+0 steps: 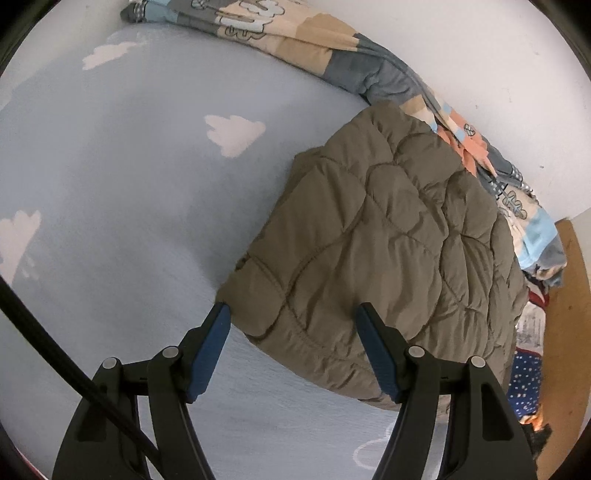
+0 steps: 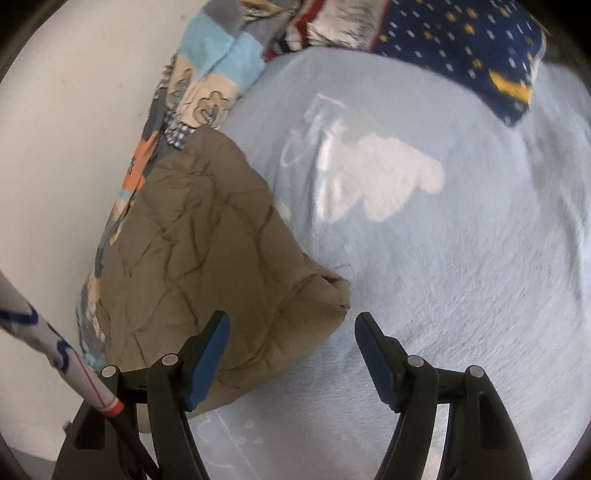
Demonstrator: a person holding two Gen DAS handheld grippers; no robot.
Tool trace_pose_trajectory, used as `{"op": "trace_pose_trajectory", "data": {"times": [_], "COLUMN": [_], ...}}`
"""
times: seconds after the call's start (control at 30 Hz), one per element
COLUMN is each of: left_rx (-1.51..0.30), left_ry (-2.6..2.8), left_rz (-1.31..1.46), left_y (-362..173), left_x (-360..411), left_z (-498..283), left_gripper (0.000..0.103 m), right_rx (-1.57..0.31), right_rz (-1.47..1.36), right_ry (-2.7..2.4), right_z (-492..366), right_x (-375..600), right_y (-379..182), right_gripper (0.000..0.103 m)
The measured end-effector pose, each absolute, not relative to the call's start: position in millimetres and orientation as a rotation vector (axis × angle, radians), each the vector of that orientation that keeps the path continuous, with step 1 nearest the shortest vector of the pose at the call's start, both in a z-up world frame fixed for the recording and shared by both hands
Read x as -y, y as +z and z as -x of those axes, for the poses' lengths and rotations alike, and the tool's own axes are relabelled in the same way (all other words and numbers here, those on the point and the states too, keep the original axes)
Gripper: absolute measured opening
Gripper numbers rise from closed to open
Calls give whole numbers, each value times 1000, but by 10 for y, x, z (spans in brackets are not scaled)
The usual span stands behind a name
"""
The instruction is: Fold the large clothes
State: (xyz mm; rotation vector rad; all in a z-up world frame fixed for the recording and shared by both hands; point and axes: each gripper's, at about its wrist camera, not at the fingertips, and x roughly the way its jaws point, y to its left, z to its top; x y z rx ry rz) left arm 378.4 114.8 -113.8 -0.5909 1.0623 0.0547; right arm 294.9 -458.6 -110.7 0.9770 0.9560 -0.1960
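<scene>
The quilted jacket [image 1: 373, 251], olive-brown and puffy, lies folded into a compact bundle on the pale blue sheet [image 1: 122, 206] with its white cloud print, pushed close to the wall [image 1: 480, 59] and touching the patterned blanket [image 1: 295, 33] bunched along it.

In the left wrist view, the left gripper [image 1: 291, 314] hangs over the bundle's near corner with its jaws apart. One blue pad sits just off the corner's edge, the other over the top of the fabric; neither presses in, so it holds nothing.

In the right wrist view, which is smeared by motion, the right gripper [image 2: 291, 321] also stands released. Its left pad overlaps the jacket's [image 2: 207, 266] near side and its right pad is over bare sheet, with the bundle's loose corner between and ahead of them. Nothing is clamped. A star-printed navy cloth [image 2: 472, 48] lies well apart at the far edge, and a white sleeve [image 2: 48, 343] crosses the lower left.

The fold looks done or nearly so, but puffy filling tends to spring back. The protruding corner on the right side seems, as far as the blur allows, slightly lifted, and could open the fold if left unpressed. A pad dragging across the top while pulling away could also tug the upper layer askew.
</scene>
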Motion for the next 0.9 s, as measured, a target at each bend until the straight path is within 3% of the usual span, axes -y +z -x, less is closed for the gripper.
{"op": "trace_pose_trajectory", "data": {"times": [0.6, 0.9], "left_rx": [-1018, -963], "left_ry": [28, 13], "left_rz": [1029, 1076], "left_y": [-1647, -1828], "left_x": [-1384, -1320], "left_z": [-3711, -3864], "left_gripper": [77, 89], "right_rx": [-883, -843], "right_rz": [-1245, -1309], "right_ry": [-186, -123], "right_z": [-3046, -3112], "right_x": [4498, 4486], "right_y": [-1613, -1876], "right_gripper": [82, 83]}}
